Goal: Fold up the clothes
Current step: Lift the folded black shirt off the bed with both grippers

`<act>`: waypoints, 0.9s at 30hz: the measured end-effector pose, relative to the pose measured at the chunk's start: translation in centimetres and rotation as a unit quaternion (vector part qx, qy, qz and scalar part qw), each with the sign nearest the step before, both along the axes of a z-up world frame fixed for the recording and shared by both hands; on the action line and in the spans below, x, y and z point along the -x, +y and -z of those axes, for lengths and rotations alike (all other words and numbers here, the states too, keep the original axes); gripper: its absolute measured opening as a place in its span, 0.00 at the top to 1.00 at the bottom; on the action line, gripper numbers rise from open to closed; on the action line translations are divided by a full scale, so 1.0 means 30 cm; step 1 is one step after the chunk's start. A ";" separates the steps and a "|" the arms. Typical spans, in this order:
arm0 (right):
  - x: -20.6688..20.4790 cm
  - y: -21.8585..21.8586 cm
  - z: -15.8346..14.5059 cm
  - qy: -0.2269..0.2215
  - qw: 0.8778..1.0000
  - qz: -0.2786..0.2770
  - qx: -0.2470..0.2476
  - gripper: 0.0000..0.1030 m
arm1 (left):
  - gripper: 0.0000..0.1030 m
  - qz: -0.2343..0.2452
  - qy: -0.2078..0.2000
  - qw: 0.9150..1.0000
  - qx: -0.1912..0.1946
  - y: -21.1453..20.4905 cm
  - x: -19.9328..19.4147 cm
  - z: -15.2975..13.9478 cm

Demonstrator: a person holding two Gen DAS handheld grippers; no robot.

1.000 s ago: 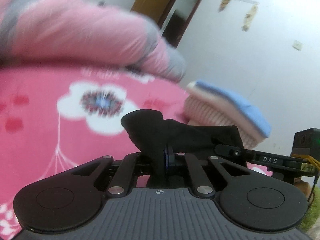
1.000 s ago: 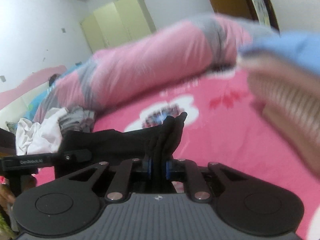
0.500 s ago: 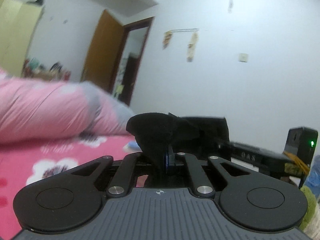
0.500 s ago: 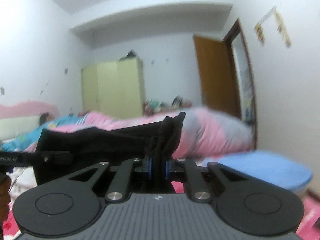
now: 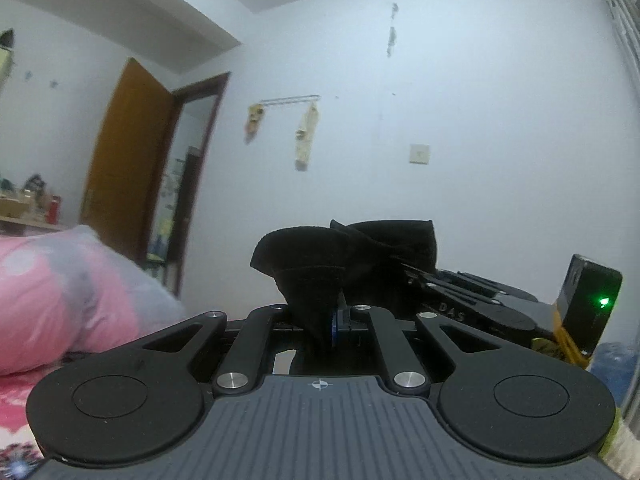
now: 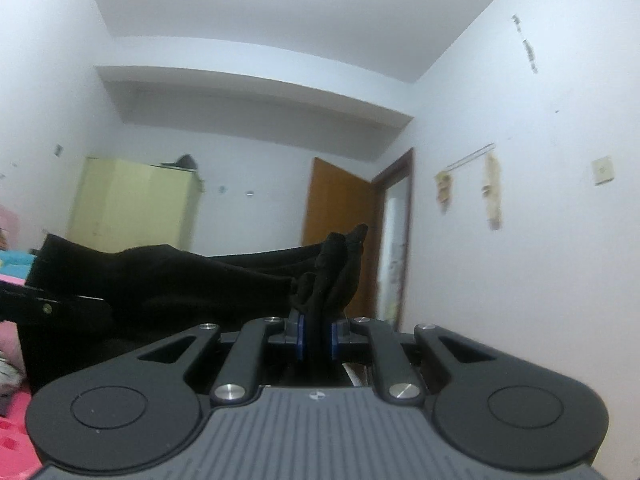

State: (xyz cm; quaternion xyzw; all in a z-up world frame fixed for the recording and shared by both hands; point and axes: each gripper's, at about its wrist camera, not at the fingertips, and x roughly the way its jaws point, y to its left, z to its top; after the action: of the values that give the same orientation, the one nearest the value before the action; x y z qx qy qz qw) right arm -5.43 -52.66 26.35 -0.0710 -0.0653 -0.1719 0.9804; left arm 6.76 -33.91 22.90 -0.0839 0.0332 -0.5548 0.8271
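Note:
A black garment (image 5: 320,264) is pinched in my left gripper (image 5: 334,322), which is shut on a bunched edge of it. The same black garment (image 6: 168,276) stretches leftward in the right wrist view, and my right gripper (image 6: 318,336) is shut on another bunched edge. Both grippers are held high and point about level at the walls. In the left wrist view the right gripper's body (image 5: 480,304) shows at the right, beyond the cloth. In the right wrist view the left gripper's body (image 6: 44,306) shows at the far left.
A pink and grey duvet (image 5: 60,292) lies low on the left over the pink floral bedsheet (image 5: 12,404). An open brown door (image 5: 124,168) and white walls stand ahead. A yellow-green wardrobe (image 6: 132,204) is at the back.
Both grippers have risen with the black garment and tilted up from the bed. The pink sheet and the folded blue pile have dropped out of view; walls, door and ceiling now fill the frames.

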 end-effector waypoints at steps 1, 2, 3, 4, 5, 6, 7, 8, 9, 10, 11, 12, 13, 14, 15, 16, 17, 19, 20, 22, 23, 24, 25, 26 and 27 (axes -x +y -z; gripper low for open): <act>-0.011 -0.037 -0.003 -0.001 1.000 0.006 0.000 0.88 | 0.94 0.007 0.000 1.000 -0.001 -0.035 -0.007 -0.003; -0.022 -0.075 -0.002 -0.001 1.000 0.014 0.001 0.88 | 0.94 0.013 -0.001 1.000 -0.002 -0.071 -0.010 -0.004; -0.030 -0.106 -0.001 -0.001 1.000 0.020 0.001 0.88 | 0.94 0.018 -0.002 1.000 -0.003 -0.100 -0.009 -0.002; -0.043 -0.137 0.007 0.000 1.000 0.025 -0.001 0.88 | 0.94 0.021 -0.003 1.000 -0.005 -0.123 -0.009 0.003; -0.056 -0.167 0.015 0.002 1.000 0.030 -0.004 0.88 | 0.94 0.024 -0.001 1.000 -0.007 -0.151 -0.014 0.009; -0.069 -0.198 0.023 0.003 0.999 0.034 -0.006 0.88 | 0.94 0.028 0.007 1.000 -0.010 -0.178 -0.025 0.018; -0.085 -0.231 0.035 0.006 0.999 0.039 -0.007 0.88 | 0.94 0.032 0.014 0.999 -0.012 -0.206 -0.035 0.028; -0.085 -0.263 0.049 0.008 0.999 0.042 -0.009 0.88 | 0.94 0.036 0.022 0.999 -0.014 -0.233 -0.045 0.038; -0.098 -0.292 0.064 0.010 0.999 0.044 -0.014 0.88 | 0.94 0.038 0.027 0.999 -0.017 -0.258 -0.055 0.050; -0.111 -0.321 0.078 0.011 0.999 0.046 -0.020 0.88 | 0.94 0.038 0.029 0.999 -0.021 -0.278 -0.063 0.065; -0.123 -0.350 0.093 0.013 0.998 0.048 -0.025 0.88 | 0.94 0.038 0.031 0.999 -0.024 -0.296 -0.072 0.080; -0.128 -0.380 0.106 0.016 0.998 0.050 -0.030 0.88 | 0.94 0.038 0.033 0.998 -0.027 -0.312 -0.084 0.094; -0.140 -0.404 0.120 0.019 0.998 0.052 -0.034 0.88 | 0.94 0.039 0.036 0.998 -0.030 -0.325 -0.096 0.107; -0.151 -0.426 0.133 0.022 0.998 0.052 -0.036 0.88 | 0.94 0.038 0.038 0.998 -0.032 -0.331 -0.106 0.118; -0.162 -0.448 0.146 0.024 0.998 0.053 -0.039 0.88 | 0.94 0.037 0.040 0.998 -0.034 -0.330 -0.112 0.126; -0.175 -0.469 0.159 0.026 0.997 0.052 -0.043 0.88 | 0.94 0.036 0.042 0.998 -0.036 -0.329 -0.121 0.134; -0.188 -0.490 0.173 0.028 0.997 0.052 -0.048 0.88 | 0.94 0.035 0.045 0.998 -0.037 -0.329 -0.135 0.140; -0.196 -0.511 0.193 0.030 0.997 0.049 -0.053 0.88 | 0.94 0.032 0.053 0.997 -0.037 -0.338 -0.157 0.143; -0.189 -0.517 0.202 0.031 0.997 0.048 -0.055 0.88 | 0.94 0.031 0.057 0.997 -0.037 -0.344 -0.167 0.144; -0.193 -0.519 0.204 0.026 0.997 0.042 -0.058 0.88 | 0.94 0.031 0.062 0.997 -0.036 -0.341 -0.181 0.141; -0.185 -0.514 0.202 0.024 0.997 0.039 -0.056 0.88 | 0.94 0.032 0.063 0.997 -0.035 -0.336 -0.184 0.138; -0.174 -0.509 0.199 0.019 0.998 0.036 -0.053 0.88 | 0.94 0.034 0.062 0.997 -0.032 -0.329 -0.183 0.135; -0.164 -0.503 0.196 0.015 0.998 0.033 -0.051 0.88 | 0.94 0.037 0.059 0.997 -0.029 -0.321 -0.181 0.130; -0.149 -0.498 0.191 0.011 0.998 0.030 -0.050 0.88 | 0.95 0.040 0.057 0.997 -0.025 -0.314 -0.178 0.126; -0.135 -0.499 0.182 0.007 0.998 0.027 -0.052 0.88 | 0.95 0.042 0.056 0.997 -0.021 -0.307 -0.172 0.123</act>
State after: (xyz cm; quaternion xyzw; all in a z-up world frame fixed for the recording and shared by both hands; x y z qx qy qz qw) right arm -1.37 -67.65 20.88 -0.0233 -0.0472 -0.2006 0.9783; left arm 11.92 -43.10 19.21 -0.0962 0.0946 -0.5830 0.8012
